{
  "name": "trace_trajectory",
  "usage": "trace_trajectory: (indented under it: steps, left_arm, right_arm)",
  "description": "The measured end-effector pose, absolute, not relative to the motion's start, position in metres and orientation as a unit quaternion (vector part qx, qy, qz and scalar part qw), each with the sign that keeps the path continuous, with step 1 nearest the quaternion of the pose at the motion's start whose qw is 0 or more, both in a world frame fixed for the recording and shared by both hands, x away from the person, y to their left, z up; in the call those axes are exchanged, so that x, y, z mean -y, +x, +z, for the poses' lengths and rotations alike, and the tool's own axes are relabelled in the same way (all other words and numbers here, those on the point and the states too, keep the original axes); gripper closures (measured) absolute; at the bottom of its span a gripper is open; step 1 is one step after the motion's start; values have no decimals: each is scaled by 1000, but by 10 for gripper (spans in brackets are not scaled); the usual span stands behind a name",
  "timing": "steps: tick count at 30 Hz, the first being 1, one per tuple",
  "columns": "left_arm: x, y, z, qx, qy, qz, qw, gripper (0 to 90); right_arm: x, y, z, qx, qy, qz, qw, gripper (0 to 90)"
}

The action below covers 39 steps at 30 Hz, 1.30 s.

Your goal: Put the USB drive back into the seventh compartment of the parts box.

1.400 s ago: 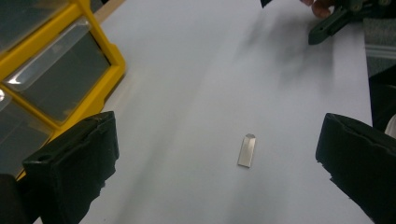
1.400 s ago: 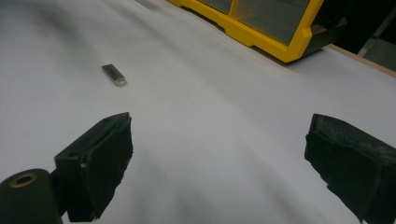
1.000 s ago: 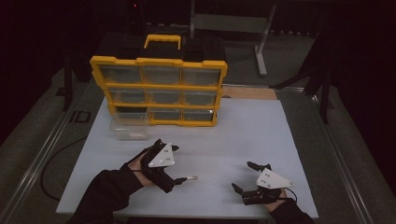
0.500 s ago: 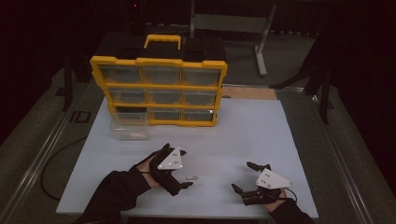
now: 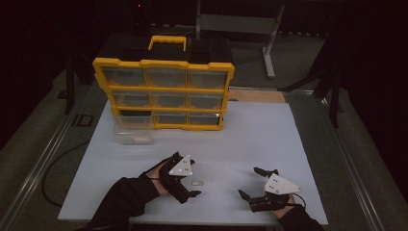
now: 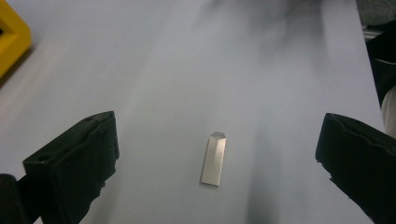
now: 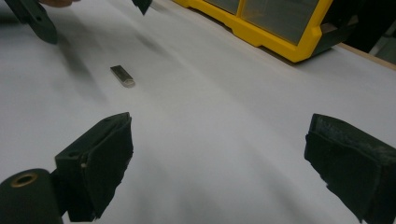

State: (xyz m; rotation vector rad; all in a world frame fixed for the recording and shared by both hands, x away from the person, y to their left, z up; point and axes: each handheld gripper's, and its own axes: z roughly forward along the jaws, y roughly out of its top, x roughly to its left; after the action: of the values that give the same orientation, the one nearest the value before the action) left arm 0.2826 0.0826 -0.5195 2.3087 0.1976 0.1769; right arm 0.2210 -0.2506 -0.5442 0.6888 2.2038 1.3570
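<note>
While the left gripper (image 6: 215, 154) hangs jaws wide over the small metal piece (image 6: 214, 158) on the white counter (image 5: 250, 139), high view adds the yellow drawer organizer (image 5: 163, 91) and pulled-out clear drawer (image 5: 133, 134). Right gripper (image 5: 259, 185) also wide, empty. No legible writing.

Metal piece (image 5: 197, 183) lies on the table (image 5: 250, 139) (near edge), drawer organizer (image 5: 163, 89) behind it.
</note>
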Motion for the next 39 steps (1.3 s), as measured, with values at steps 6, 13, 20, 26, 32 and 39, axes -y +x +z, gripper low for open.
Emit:
trace_trajectory:
  steps: [6,13,20,26,32,39]
  left_arm:
    - [-82,286,-528,-81,914,58,393,47]
    - [-82,290,-536,-80,922,48,376,159]
    - [-80,291,-540,-77,928,43,361,262]
    - [-79,293,-541,-78,930,39,356,396]
    - [-76,293,-543,-76,932,36,352,524]
    - [-74,294,-545,-68,934,21,349,658]
  right_arm:
    - [250,221,-544,-802,250,492,230,80]
    - [250,221,-545,-804,247,490,231,80]
    - [250,221,-545,-803,248,490,230,80]
    - [250,221,-545,-804,247,489,230,80]
    - [250,221,-545,-804,247,488,231,80]
    - [250,220,-544,-804,248,488,232,80]
